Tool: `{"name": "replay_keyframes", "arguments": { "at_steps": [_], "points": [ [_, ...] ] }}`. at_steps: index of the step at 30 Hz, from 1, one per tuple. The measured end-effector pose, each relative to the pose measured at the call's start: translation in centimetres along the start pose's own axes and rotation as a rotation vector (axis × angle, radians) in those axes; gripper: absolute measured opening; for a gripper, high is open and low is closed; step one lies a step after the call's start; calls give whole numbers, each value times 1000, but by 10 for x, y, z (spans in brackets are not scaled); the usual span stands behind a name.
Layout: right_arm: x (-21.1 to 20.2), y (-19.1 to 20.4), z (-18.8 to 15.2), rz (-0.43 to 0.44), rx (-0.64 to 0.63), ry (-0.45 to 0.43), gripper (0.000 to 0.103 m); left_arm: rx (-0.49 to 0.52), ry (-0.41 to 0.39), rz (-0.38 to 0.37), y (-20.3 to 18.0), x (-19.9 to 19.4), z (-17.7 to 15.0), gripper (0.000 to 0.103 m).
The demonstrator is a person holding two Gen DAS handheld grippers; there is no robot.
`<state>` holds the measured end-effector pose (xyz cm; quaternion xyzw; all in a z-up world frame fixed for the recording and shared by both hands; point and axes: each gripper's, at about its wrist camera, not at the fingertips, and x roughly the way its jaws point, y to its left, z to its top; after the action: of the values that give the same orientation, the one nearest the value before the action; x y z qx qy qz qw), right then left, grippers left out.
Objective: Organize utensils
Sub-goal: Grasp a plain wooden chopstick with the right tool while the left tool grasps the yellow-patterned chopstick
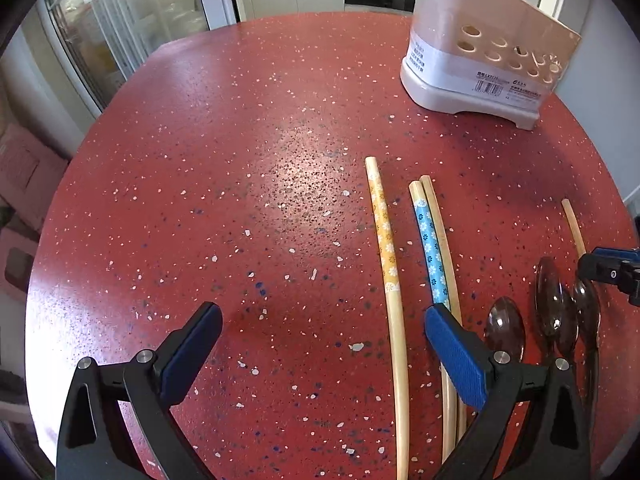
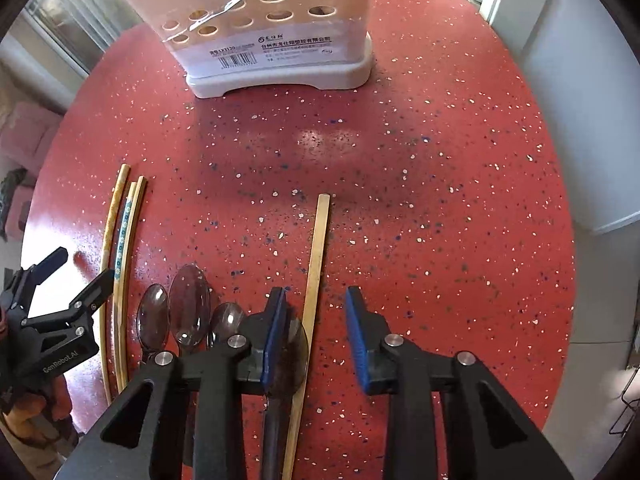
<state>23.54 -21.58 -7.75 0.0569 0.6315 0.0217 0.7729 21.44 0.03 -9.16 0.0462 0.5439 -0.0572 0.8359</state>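
Note:
On the red speckled table [image 1: 240,184] lie a yellow-patterned chopstick [image 1: 386,248], a blue-patterned chopstick [image 1: 430,248] beside a plain one, a lone plain chopstick [image 2: 316,264], and several dark translucent spoons [image 2: 189,304]. The white utensil holder [image 2: 276,28] with round holes stands at the far side; it also shows in the left wrist view [image 1: 480,52]. My left gripper [image 1: 324,320] is open and empty, its right finger over the blue chopstick pair. My right gripper [image 2: 316,308] is open, straddling the lone chopstick, its left finger over a spoon.
The table [image 2: 440,160] is round, with its edge close on the left and right. Glass doors and cabinets stand beyond the far edge. A thin metal utensil [image 2: 236,2] sticks out of the holder.

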Motion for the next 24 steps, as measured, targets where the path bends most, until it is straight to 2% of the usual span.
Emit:
{"name": "replay_keyframes", "arguments": {
  "at_steps": [3, 5, 7, 11, 13, 16, 18, 20, 21, 22, 23, 24],
  "points": [
    [2, -10, 8, 49, 49, 14, 27, -8, 15, -18, 1, 3, 4, 103],
    [4, -23, 13, 91, 100, 27, 17, -5, 17, -34, 2, 3, 5, 103],
    [6, -29, 17, 107, 111, 35, 15, 23, 16, -43, -2, 1, 6, 103],
    [8, -16, 19, 67, 24, 54, 15, 94, 27, -33, -15, -6, 12, 95],
    [9, -1, 19, 1, -50, 45, 16, 143, 35, -21, -22, -7, 15, 91],
    [10, 12, 18, -57, -107, 37, 15, 152, 66, -50, -25, -6, 19, 80],
    [11, 16, 17, -75, -124, 28, 9, 151, 92, -83, -25, -5, 24, 72],
    [10, 15, 15, -37, -115, 23, 6, 169, 95, -93, -30, -6, 25, 61],
    [5, 15, 4, -19, -106, 21, 6, 182, 94, -103, -33, -7, 25, 57],
    [4, 11, 2, 3, -99, 12, 6, 191, 93, -108, -38, -9, 25, 43],
    [1, 4, -2, 35, -93, -5, 6, 198, 92, -110, -43, -9, 26, 37],
    [-4, 1, -12, 46, -91, -16, 6, 198, 89, -106, -46, -10, 26, 37]
  ]
}}
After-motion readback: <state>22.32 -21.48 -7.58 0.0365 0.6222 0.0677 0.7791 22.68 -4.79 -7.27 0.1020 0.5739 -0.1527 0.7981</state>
